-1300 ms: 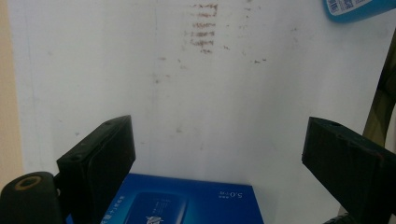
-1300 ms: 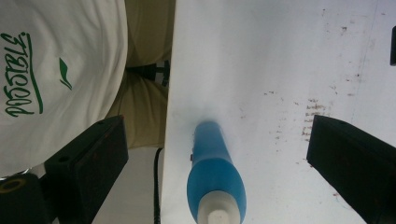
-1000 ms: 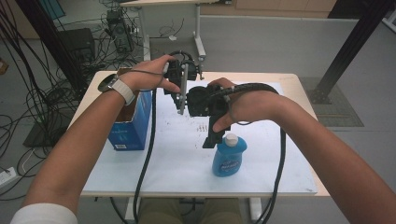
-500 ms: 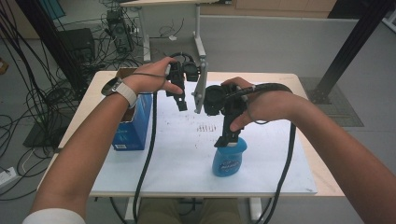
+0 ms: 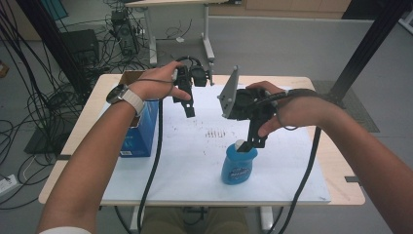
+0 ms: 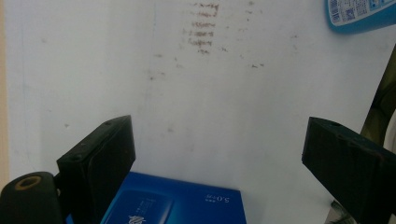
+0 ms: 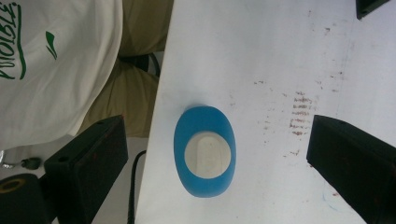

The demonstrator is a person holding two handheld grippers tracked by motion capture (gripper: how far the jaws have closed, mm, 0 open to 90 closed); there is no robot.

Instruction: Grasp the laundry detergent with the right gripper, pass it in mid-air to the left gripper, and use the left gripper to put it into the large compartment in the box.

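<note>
Directly below the right hand-held gripper (image 7: 217, 140) stands the blue bottle (image 7: 205, 150).

One bottle (image 5: 239, 164), one box (image 5: 141, 134)

Both tools, left (image 5: 189, 111) and right (image 5: 254, 141), gape downward.

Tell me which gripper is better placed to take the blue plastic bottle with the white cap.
Right. The right gripper hangs just above the blue plastic bottle, jaws open either side of its white cap. The left gripper hovers apart, near the blue box.
</note>
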